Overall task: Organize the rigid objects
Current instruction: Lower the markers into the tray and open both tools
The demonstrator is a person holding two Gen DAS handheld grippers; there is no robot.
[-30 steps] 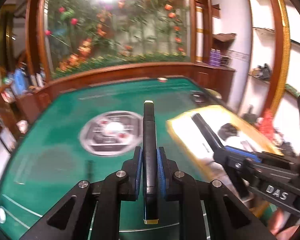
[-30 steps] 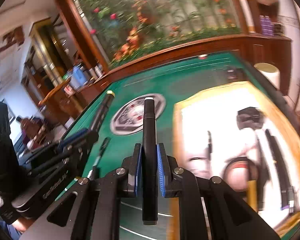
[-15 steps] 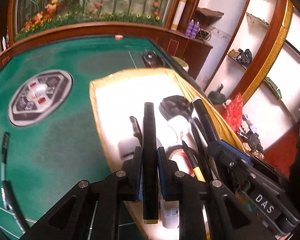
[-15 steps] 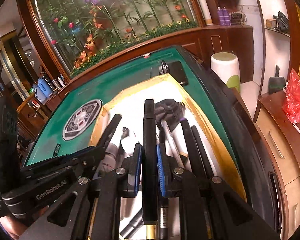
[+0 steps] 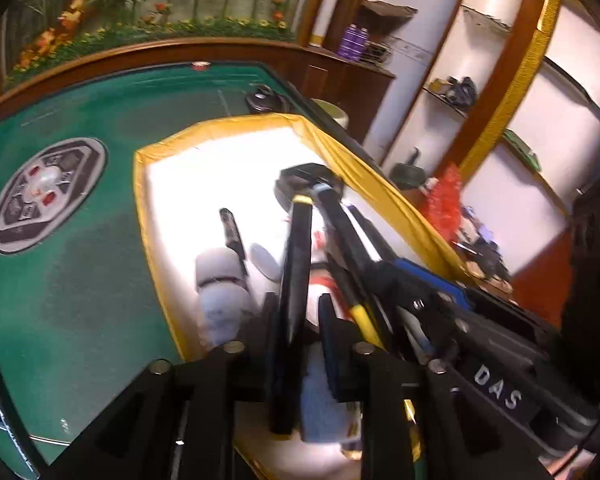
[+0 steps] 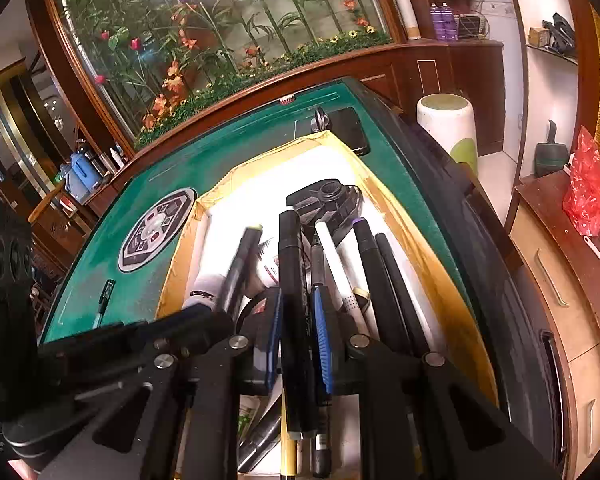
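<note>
Black marker (image 5: 294,280) between left claw (image 5: 300,312) pads

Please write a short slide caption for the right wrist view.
Right gripper lowers a black marker into the yellow-edged tray.

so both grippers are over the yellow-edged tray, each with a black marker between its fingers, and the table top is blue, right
Almost. The table top is green, not blue, as the right wrist view shows plainly. The rest holds: the left gripper and the right gripper are both over the yellow-edged tray, each with a black marker between its fingers, the left's and the right's.
</note>
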